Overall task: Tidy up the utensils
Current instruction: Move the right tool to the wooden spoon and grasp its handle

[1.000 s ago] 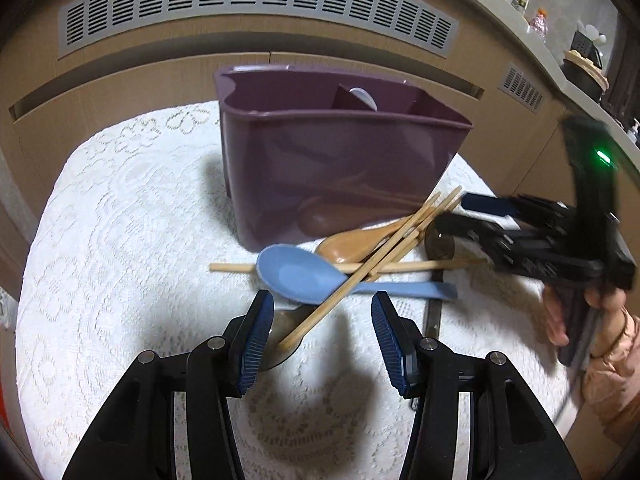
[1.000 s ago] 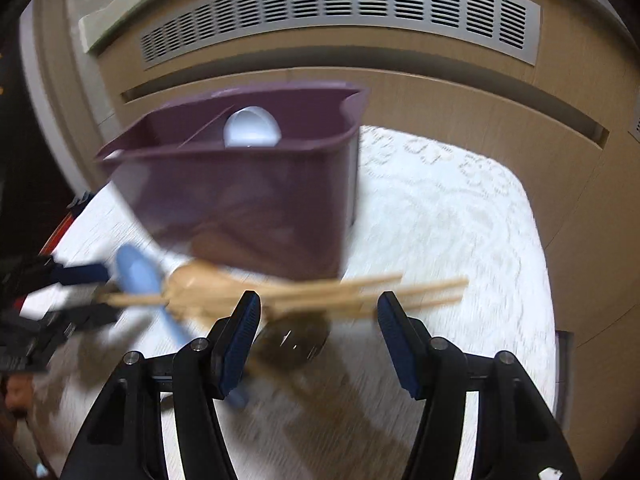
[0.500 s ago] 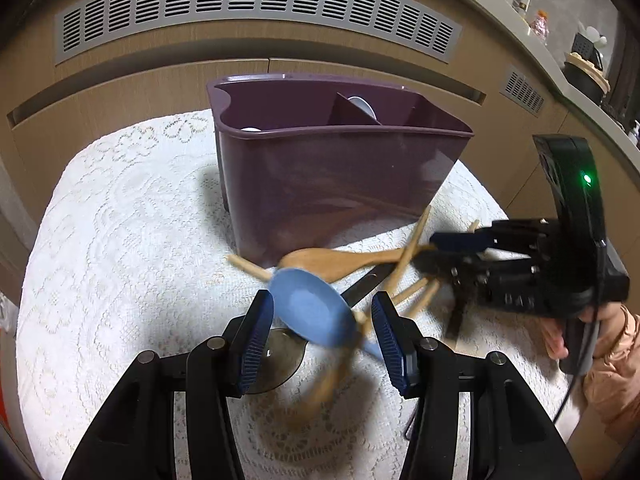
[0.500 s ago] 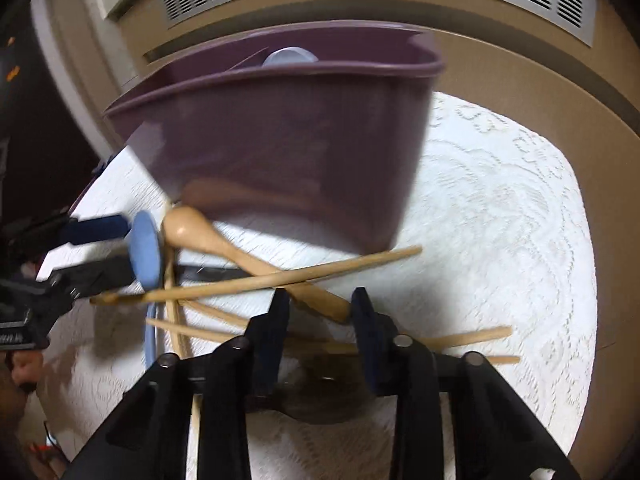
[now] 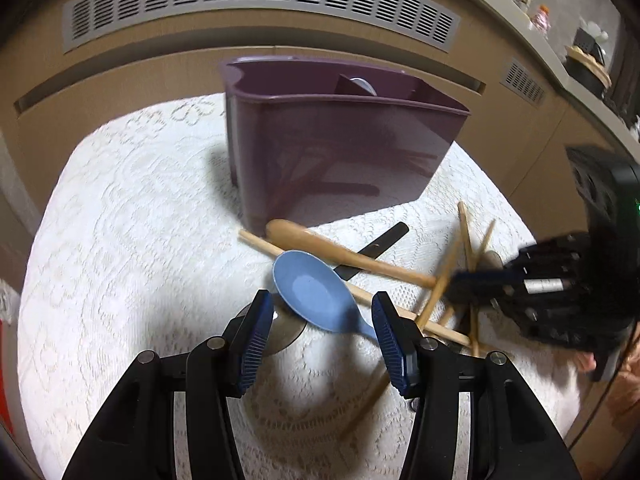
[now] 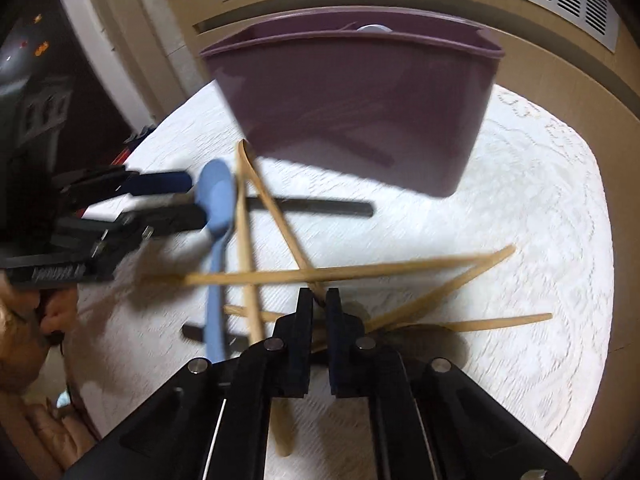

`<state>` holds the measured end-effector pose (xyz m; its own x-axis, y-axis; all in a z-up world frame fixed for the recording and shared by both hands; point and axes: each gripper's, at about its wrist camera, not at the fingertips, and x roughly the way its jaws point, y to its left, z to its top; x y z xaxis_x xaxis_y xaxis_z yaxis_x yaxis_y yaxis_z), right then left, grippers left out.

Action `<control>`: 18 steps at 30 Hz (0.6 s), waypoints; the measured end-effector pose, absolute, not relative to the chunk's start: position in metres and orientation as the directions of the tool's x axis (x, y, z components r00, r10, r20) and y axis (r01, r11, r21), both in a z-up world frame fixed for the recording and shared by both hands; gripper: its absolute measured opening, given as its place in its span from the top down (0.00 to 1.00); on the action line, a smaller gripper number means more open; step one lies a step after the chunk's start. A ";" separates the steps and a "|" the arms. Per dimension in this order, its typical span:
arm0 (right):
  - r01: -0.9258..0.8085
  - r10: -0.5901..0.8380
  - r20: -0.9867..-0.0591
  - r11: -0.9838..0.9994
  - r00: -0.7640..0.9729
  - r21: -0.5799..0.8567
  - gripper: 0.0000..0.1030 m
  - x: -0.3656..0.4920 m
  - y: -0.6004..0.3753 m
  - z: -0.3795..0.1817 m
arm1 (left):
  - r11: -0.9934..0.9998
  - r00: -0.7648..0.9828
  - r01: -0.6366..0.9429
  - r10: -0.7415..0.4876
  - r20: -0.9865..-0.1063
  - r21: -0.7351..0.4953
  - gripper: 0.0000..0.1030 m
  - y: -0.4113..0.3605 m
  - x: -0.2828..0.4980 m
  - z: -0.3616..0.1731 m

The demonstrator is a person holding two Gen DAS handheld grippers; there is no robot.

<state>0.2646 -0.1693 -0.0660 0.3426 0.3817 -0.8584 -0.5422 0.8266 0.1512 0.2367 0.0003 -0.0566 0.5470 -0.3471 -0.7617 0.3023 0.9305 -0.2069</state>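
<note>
A purple divided holder stands on the white lace cloth, also in the right wrist view. In front of it lie a blue spoon, a wooden spoon, several wooden chopsticks and a dark-handled utensil. My left gripper is open, its fingers either side of the blue spoon's neck. My right gripper is shut on the wooden spoon's handle; it shows at the right in the left wrist view.
A wooden wall with grey vents rises behind the table. A dark round object lies under the blue spoon. A pale utensil head sticks up inside the holder. Bare cloth lies left of the holder.
My right gripper has closed from open onto the wooden spoon's handle and the pile has been dragged and scattered. The blue spoon now lies between my left fingers.
</note>
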 end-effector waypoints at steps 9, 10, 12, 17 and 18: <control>-0.519 0.286 -0.849 0.855 0.444 0.017 0.90 0.241 -0.171 -0.053 | 0.945 0.513 0.184 -0.326 -0.794 -0.269 0.49 -0.008 0.244 -0.076; -0.515 0.289 -0.845 0.857 0.450 0.019 0.89 0.241 -0.171 -0.051 | 0.950 0.526 0.181 -0.311 -0.792 -0.253 0.49 -0.010 0.244 -0.077; -0.503 0.286 -0.835 0.864 0.470 0.013 0.81 0.238 -0.181 -0.047 | 0.959 0.549 0.184 -0.282 -0.786 -0.216 0.49 -0.017 0.246 -0.077; -0.493 0.289 -0.802 0.870 0.522 -0.008 0.75 0.236 -0.188 -0.038 | 0.960 0.579 0.214 -0.274 -0.768 -0.181 0.69 -0.019 0.246 -0.074; -0.502 0.304 -0.797 0.865 0.522 0.001 0.74 0.238 -0.186 -0.036 | 0.961 0.582 0.221 -0.268 -0.767 -0.168 0.83 -0.018 0.243 -0.073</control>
